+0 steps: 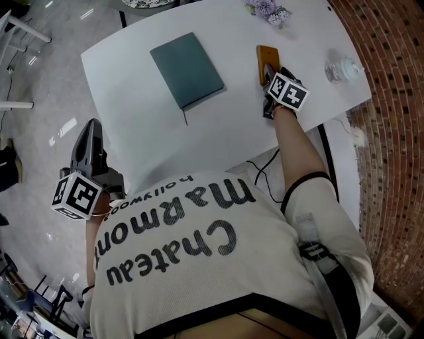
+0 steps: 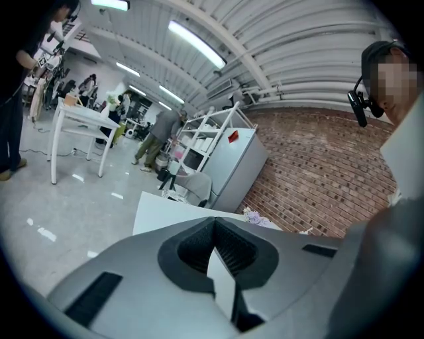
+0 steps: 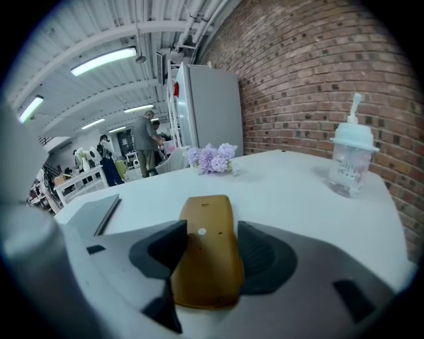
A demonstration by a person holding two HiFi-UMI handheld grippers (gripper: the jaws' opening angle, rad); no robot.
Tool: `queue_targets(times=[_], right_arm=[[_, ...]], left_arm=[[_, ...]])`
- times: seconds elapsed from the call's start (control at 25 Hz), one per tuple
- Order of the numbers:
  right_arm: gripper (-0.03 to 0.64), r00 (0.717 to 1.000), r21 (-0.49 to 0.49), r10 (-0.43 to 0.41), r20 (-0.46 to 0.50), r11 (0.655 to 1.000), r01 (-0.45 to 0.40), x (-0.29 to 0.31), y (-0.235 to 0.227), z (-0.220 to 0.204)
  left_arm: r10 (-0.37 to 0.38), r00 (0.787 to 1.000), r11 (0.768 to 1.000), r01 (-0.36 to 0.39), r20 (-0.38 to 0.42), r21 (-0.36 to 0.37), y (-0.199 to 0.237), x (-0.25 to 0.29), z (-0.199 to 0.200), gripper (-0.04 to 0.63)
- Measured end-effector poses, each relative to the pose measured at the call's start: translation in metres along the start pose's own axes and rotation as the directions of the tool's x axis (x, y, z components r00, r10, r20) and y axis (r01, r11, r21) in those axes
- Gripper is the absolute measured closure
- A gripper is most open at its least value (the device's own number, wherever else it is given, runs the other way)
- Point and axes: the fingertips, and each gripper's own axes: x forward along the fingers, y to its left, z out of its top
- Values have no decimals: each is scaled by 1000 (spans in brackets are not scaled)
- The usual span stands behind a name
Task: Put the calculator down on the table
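Note:
The orange calculator [image 1: 265,58] lies back-up on the white table [image 1: 232,126] near its right side. My right gripper [image 1: 267,71] straddles the calculator's near end. In the right gripper view the calculator [image 3: 204,258] lies on the table [image 3: 285,192] between the two dark pads [image 3: 159,251], which stand wide apart at its long edges; the right gripper [image 3: 209,232] is open. My left gripper [image 1: 93,127] hangs off the table's left side over the floor, jaws shut and empty. The left gripper view shows its tips [image 2: 213,228] meeting.
A teal notebook [image 1: 187,69] lies left of the calculator. A clear bottle [image 1: 341,68] stands near the table's right edge and purple flowers [image 1: 268,10] lie at the far edge. A brick wall [image 1: 397,165] runs along the right. A black cable [image 1: 265,173] hangs below the near edge.

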Motion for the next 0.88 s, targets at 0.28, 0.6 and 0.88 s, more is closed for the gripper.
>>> queue_targets(times=[0.28, 0.6, 0.88], right_arm=[[370, 1000, 16, 9, -13, 1000, -9, 0, -1, 0], [364, 1000, 27, -5, -13, 1000, 6, 1, -2, 1], [364, 1000, 17, -10, -3, 1000, 10, 1, -2, 1]], left_arm=[[9, 1000, 1000, -9, 0, -1, 0, -4, 0, 595], [-7, 1000, 1000, 7, -6, 5, -10, -1, -2, 595], [9, 1000, 1000, -9, -11, 10, -11, -6, -8, 595]])
